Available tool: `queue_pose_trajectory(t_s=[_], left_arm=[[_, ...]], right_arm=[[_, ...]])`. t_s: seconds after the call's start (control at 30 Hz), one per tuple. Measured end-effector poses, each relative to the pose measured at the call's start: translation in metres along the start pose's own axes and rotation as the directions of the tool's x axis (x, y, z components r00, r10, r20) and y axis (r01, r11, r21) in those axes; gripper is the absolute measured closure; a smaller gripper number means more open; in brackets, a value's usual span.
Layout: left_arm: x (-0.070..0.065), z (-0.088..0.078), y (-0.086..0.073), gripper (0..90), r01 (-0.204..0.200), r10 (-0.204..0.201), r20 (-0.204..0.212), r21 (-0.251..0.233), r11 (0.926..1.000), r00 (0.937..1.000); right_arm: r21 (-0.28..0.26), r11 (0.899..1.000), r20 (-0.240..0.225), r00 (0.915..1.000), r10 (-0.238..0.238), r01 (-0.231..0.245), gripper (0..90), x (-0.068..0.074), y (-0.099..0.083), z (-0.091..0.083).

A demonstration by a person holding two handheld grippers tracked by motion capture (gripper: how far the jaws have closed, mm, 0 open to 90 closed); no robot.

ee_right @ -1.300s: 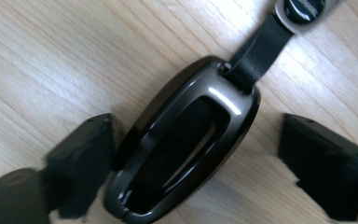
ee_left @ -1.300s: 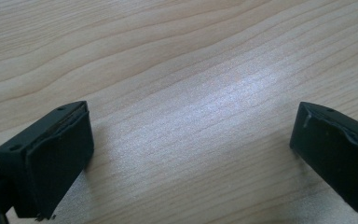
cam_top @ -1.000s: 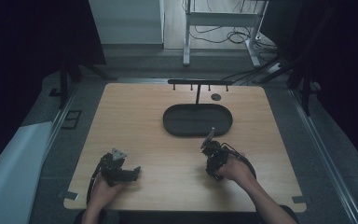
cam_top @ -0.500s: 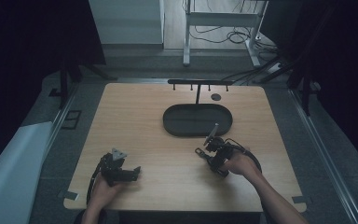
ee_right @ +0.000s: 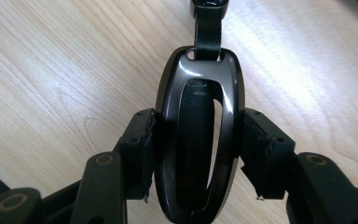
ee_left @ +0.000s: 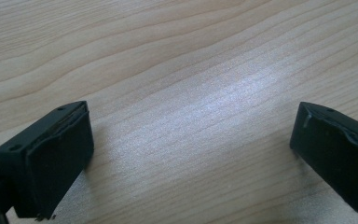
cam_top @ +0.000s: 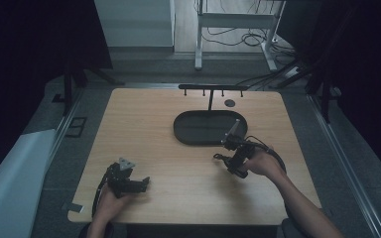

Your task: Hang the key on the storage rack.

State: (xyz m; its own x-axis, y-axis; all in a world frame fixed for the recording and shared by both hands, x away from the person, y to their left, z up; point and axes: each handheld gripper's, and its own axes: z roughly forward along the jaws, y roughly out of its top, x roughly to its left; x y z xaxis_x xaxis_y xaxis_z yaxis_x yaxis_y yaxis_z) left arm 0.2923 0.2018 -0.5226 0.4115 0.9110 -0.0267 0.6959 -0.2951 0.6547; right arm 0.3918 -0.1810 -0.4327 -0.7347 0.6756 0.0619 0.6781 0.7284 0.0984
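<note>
A: Wooden table (cam_top: 144,124), dark oval tray (cam_top: 198,130) mid-table with a hook rack (cam_top: 212,88) behind it.

B: Grippers?

A: Left gripper (cam_top: 140,184) near the front edge, jaws wide apart over bare wood. Right gripper (ee_right: 196,154) clamped on a glossy dark oval key fob (ee_right: 198,140), probably a car key, strap (ee_right: 208,28) on top, just beside the tray's near right rim.
</note>
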Motion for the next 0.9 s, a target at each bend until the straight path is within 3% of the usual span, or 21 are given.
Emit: queue_pose_trajectory(t_s=[0.47, 0.9], left_arm=[[0.0, 0.0, 0.0, 0.0, -0.001, 0.001, -0.001, -0.002, 1.0, 1.0], [0.0, 0.0, 0.0, 0.0, -0.001, 0.001, -0.001, -0.002, 1.0, 1.0]], right_arm=[[-0.036, 0.997, -0.017, 0.9977, 0.065, -0.066, 49.2, -0.033, 0.009, -0.046], [-0.07, 0.988, 0.014, 0.9905, 0.137, -0.135, 49.2, -0.063, 0.019, -0.087]])
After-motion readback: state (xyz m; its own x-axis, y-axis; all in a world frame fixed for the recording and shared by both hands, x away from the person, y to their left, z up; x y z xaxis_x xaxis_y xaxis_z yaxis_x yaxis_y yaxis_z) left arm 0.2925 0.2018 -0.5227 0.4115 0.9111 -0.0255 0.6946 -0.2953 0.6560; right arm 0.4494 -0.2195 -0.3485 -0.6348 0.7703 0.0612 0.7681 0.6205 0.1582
